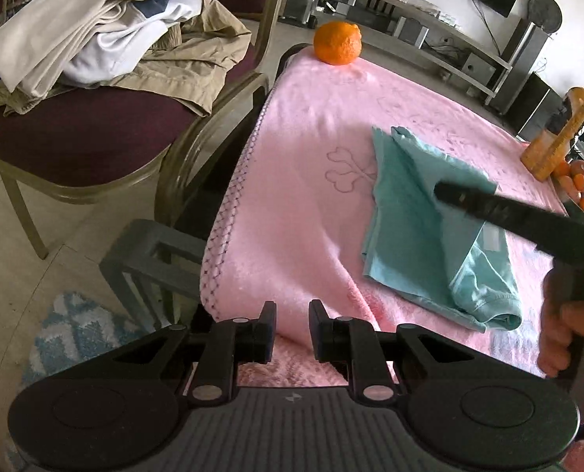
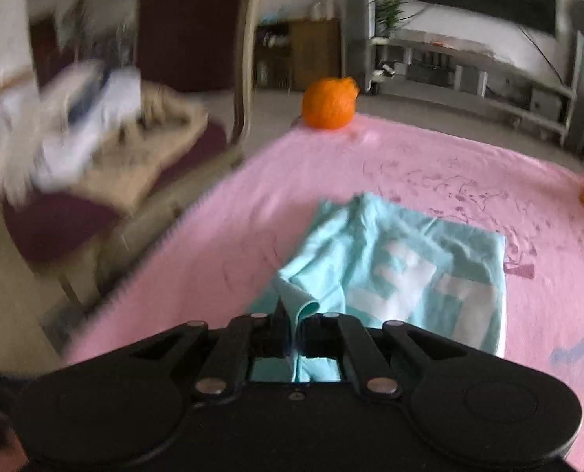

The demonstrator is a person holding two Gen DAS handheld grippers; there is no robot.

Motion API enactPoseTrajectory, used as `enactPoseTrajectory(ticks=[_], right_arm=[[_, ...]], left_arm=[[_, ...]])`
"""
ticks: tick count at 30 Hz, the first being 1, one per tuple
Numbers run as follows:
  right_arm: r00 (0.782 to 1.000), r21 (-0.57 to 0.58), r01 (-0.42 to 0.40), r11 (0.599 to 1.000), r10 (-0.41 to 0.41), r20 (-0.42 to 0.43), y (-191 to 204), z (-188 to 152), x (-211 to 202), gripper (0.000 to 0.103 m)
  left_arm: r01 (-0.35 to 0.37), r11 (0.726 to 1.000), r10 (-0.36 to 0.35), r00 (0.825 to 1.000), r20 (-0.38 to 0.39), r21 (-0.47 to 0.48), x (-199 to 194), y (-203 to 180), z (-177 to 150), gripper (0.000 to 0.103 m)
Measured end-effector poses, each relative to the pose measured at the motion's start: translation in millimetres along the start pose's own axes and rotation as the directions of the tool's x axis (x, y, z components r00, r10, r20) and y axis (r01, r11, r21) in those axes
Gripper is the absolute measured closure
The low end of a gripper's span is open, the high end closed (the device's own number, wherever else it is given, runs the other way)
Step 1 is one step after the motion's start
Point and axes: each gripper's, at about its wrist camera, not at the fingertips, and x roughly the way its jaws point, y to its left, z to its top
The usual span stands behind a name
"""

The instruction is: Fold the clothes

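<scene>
The right tool (image 2: 295, 328) pinched an edge of the soft teal cotton shirt (image 2: 402, 271), half folded at the middle right on the pink-towelled bench (image 1: 300, 181). The left tool (image 1: 292, 330) hung slightly spread, empty. A hard pull could undo the fold.

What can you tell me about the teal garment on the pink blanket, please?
The teal garment is soft, thin knit fabric with pale block lettering and a hemmed sleeve. It lies partly folded on the pink blanket. The right gripper is shut on a raised fold of its near edge; the left gripper holds nothing.
</scene>
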Motion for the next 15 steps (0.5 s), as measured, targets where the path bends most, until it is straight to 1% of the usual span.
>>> enactPoseTrajectory(ticks=[2,7,9,11,13,14,15], right_arm=[[0.999,0.043,-0.032,0.999,0.03,0.039,-3.8,4.9,-10.9,0.098],[0.996,-0.042,-0.079,0.996,0.081,0.042,14.7,-5.1,-16.1,0.098],[0.996,-0.085,-0.084,0.993,0.087,0.034,23.0,-9.1,-13.8,0.098],[0.995,-0.128,-0.104,0.986,0.103,-0.011,27.4,-11.7,-8.0,0.098],[0.988,-0.136,-0.151,0.979,0.145,-0.056,23.5,-11.6,-9.9,0.094],[0.983,-0.138,-0.175,0.975,0.165,-0.079,21.5,-11.6,-10.8,0.092],[0.977,-0.139,-0.199,0.97,0.186,-0.101,19.3,-11.4,-12.2,0.086]], left_arm=[[-0.008,1.0,0.008,1.0,-0.002,-0.002,0.0,1.3,-0.7,0.085],[-0.025,1.0,0.025,1.0,0.003,-0.012,-4.0,4.1,0.3,0.085],[-0.032,0.999,0.032,0.999,0.005,-0.011,-5.1,4.3,0.7,0.085],[-0.035,0.999,0.035,0.999,0.009,-0.009,-6.3,3.4,0.9,0.085],[-0.038,0.999,0.038,0.999,0.015,-0.007,-7.7,2.7,0.9,0.085],[-0.037,0.999,0.038,0.999,0.021,-0.008,-8.9,3.2,1.4,0.085],[-0.036,0.999,0.037,0.999,0.027,-0.009,-10.2,3.8,1.9,0.085]])
